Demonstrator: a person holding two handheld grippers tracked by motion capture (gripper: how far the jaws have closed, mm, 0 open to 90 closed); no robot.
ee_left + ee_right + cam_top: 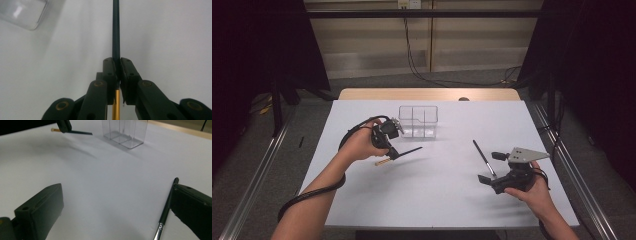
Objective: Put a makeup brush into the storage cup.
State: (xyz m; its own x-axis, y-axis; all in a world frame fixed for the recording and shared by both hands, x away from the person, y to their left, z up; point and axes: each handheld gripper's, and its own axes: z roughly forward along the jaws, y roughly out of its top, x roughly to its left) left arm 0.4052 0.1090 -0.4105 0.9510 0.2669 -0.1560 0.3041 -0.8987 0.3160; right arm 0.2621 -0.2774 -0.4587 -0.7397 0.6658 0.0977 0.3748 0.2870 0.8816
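Observation:
My left gripper [392, 153] is shut on a thin brush [411, 150] and holds it just above the white table, near the clear compartment box [418, 121]. In the left gripper view the brush's dark handle [115, 30] runs forward from the closed jaws and its gold ferrule [115, 105] shows behind them. My right gripper [492, 168] stands open low over the table at the right. A second brush [482, 156] with a black handle and silver ferrule lies on the table. In the right gripper view this second brush [165, 208] lies just inside the right finger [192, 205].
The clear box [125, 132] has several empty compartments and stands at mid-table towards the far side. A white sheet [437, 195] covers the table. The bare wooden edge [427, 94] lies beyond it, and metal rails run along both sides.

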